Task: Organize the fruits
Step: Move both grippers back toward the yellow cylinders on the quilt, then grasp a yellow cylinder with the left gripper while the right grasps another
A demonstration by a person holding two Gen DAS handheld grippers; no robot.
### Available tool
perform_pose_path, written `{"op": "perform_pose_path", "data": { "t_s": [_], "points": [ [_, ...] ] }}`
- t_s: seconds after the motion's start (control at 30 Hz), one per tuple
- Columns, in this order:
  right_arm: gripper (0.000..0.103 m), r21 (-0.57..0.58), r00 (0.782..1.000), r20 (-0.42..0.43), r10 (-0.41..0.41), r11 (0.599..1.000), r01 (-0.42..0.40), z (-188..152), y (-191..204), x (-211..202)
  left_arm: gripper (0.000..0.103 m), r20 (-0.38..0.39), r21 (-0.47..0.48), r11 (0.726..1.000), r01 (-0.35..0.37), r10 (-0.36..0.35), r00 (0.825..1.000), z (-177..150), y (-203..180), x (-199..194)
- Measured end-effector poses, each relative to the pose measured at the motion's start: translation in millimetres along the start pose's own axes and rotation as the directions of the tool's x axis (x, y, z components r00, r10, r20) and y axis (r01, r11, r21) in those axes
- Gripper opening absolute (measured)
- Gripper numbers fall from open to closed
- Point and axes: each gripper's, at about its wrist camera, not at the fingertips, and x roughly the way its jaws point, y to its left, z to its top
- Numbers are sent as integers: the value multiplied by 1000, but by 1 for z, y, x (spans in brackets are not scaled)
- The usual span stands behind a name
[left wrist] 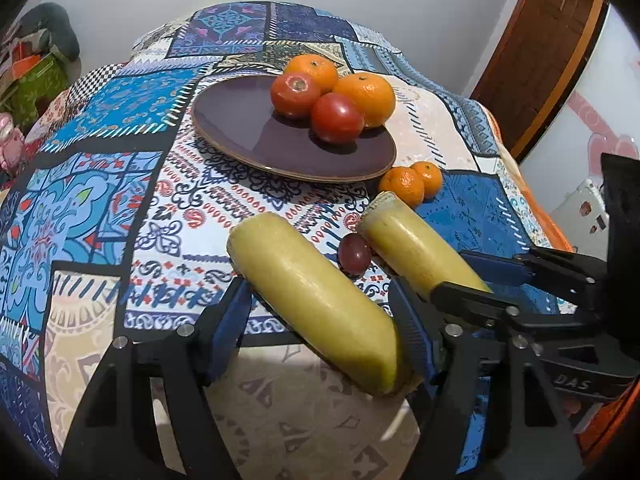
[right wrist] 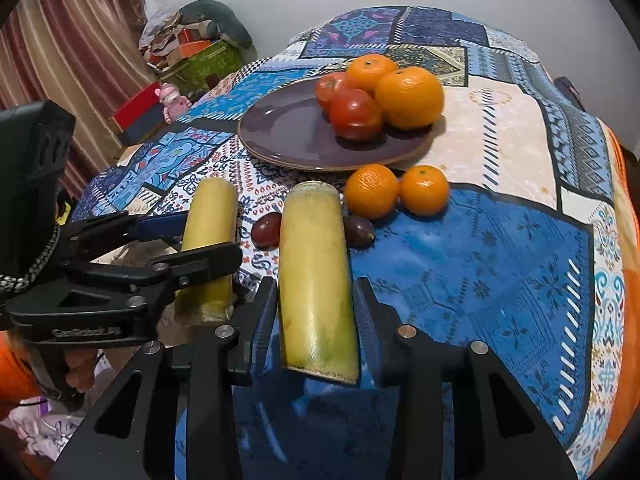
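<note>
**Now two cane pieces between tools**

Left wrist: left tool (left wrist: 320, 312) stands apart around a yellow cane piece (left wrist: 320, 304) on the bench (left wrist: 100, 200).

Right wrist: right tool (right wrist: 316, 312) brackets another cane piece (right wrist: 314, 276), gaps visible; purple plate (right wrist: 288, 136) of fruit far.

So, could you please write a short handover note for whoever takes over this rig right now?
Left gripper: jaws bracket the left stalk, which lies crosswise between them; firm grip unclear.
Right gripper: jaws close around the right stalk; contact unclear.
Done: two oranges and two red fruits sit on the plate.
Left: both stalks, two mandarins and two dark fruits on the cloth beside the plate.
</note>
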Motion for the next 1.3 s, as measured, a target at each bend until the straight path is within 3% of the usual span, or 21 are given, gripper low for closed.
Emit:
{"op": "perform_pose_path", "data": {
  "t_s": [0.2,0.3,0.47,0.57,0.67,1.3],
  "points": [
    [36,10,1000,7,4,1000,-4,-2,-1,-1,69,-17,87,996,-24,26,1000,2,-12,6],
    [36,8,1000,7,7,1000,-7,-2,-2,-2,59,-35,125,992,-11,15,999,3,-9,0],
    [36,10,1000,9,7,1000,-7,-2,-1,-2,48,-37,219,974,-60,69,997,-1,-3,-14],
    [36,2,1000,11,-2,1000,2,-2,0,-1,45,-80,218,974,-57,76,994,-6,0,-5],
    [36,6,1000,9,1,1000,-1,0,0,1,44,-44,229,969,-89,101,994,-10,-5,-3],
    [36,-34,1000,-3,-30,999,30,18,8,31,36,-17,162,983,-83,87,996,10,-5,16]
  ]
}}
